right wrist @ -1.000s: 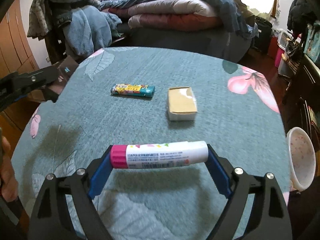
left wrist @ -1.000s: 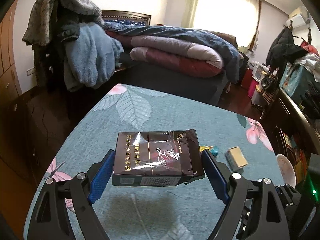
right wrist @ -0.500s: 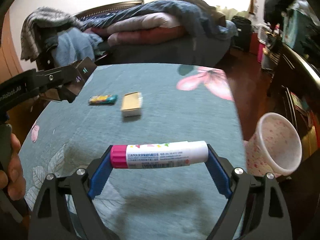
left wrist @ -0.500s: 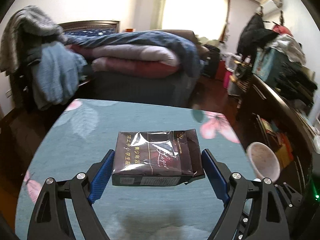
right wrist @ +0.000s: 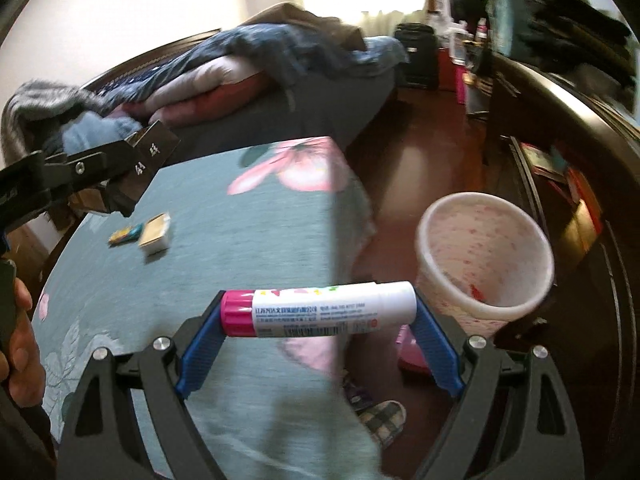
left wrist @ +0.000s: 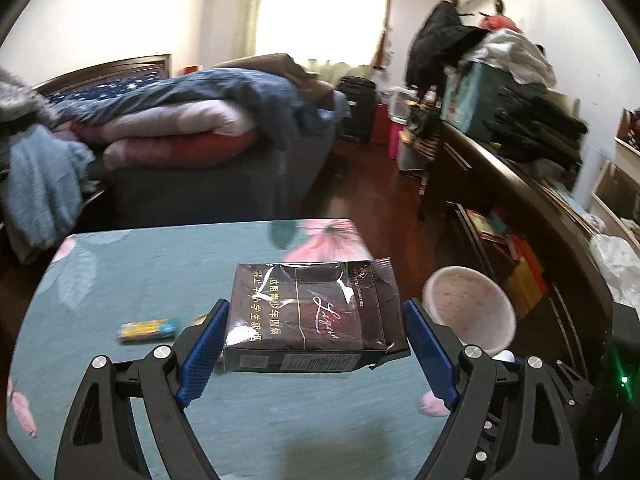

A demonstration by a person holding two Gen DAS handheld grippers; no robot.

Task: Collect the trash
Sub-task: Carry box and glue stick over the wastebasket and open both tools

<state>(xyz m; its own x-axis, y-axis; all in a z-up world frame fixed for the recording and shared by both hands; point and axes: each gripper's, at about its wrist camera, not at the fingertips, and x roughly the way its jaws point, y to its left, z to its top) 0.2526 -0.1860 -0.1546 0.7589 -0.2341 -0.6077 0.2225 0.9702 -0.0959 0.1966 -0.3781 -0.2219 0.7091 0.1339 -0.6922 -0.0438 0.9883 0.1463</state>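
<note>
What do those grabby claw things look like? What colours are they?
Each tool, left and right, is a black plastic fork of two angled arms with triangular cut-outs and shiny silver screws at the joints. The fingers carry bright blue pads with a fine grid texture. A bare hand grips the left tool's black handle; no sleeve shows.

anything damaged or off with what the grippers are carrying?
The cigarette pack in the left gripper looks battered: its wrapper is torn and wrinkled, and the right end gapes open with a ragged flap. The glue stick across the right gripper looks intact, cap on. Nothing has spilled.
</note>
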